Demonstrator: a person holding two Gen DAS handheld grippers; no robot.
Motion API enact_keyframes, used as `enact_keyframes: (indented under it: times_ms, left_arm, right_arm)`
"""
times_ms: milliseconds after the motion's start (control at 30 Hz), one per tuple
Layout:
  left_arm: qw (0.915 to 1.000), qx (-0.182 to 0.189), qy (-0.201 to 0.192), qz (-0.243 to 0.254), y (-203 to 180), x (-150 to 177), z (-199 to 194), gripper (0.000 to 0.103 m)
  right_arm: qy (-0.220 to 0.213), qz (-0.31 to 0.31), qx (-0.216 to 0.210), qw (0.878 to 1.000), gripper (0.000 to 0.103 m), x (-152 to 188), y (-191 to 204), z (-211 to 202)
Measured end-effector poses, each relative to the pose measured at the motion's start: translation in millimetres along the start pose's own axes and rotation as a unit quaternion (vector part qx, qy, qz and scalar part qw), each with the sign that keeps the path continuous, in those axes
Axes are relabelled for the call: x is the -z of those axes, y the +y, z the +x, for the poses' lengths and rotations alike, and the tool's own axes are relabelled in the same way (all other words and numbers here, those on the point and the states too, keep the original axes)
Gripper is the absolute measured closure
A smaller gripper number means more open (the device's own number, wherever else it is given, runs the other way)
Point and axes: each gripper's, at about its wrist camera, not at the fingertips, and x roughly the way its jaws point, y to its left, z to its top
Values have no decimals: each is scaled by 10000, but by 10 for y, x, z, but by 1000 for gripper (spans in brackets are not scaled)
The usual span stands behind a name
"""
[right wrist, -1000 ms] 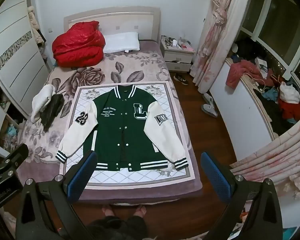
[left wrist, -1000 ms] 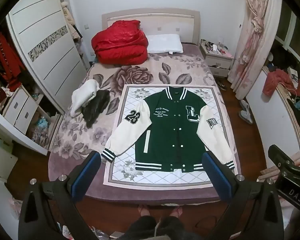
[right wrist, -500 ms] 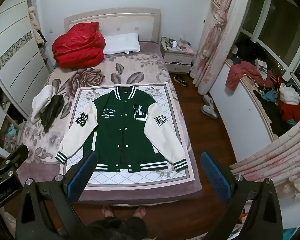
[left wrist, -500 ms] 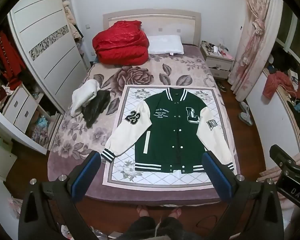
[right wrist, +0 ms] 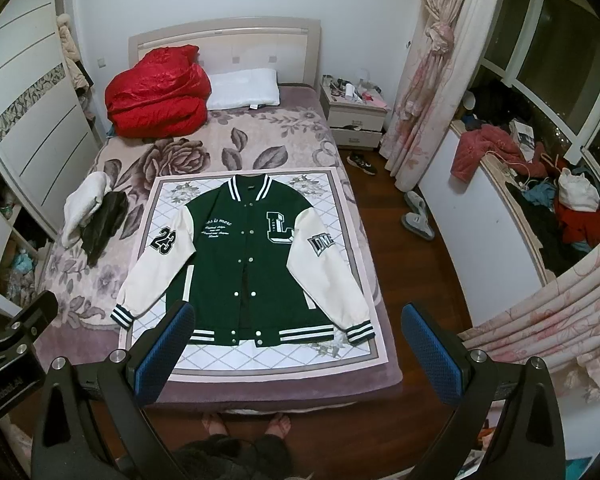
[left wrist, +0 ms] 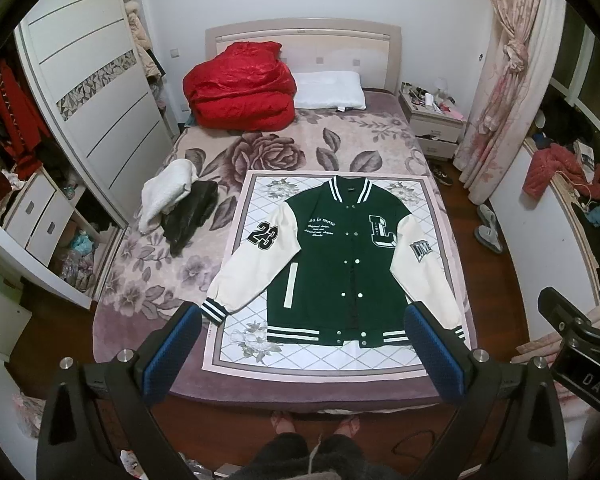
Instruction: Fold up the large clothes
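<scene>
A bed point(left wrist: 228, 152) fills the room, and on a pale quilted mat point(left wrist: 328, 350) at its foot lies a green jacket point(left wrist: 336, 264) with cream sleeves, flat, front up and snapped shut. The left gripper point(left wrist: 304, 354) and right gripper point(right wrist: 300, 350) hang above the bed's foot, jaws wide apart and empty, clear of the jacket.
</scene>
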Motion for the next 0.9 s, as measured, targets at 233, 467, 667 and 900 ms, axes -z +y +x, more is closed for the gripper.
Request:
enact_keyframes:
  times_ms: [233, 467, 667, 900]
  left_arm:
    - [10000, -6, 9, 16, -27, -12, 5, 0]
    - [10000, 12, 7, 0, 0, -1, -15, 0]
    - [10000, 11, -7, -9, -120, -44, -1, 0]
    - [10000, -16, -28, 14, -244, -103, 5, 0]
  right_arm:
    - [-5, -8, 5, 10000, 0, 4, -2, -3]
    - [-2, -5, -5, 10000, 0, 43, -28, 7]
    - [-26, 1, -29, 10000, 0, -47, 40, -82]
    - [4, 27, -129, 9999, 0, 22, 111, -131]
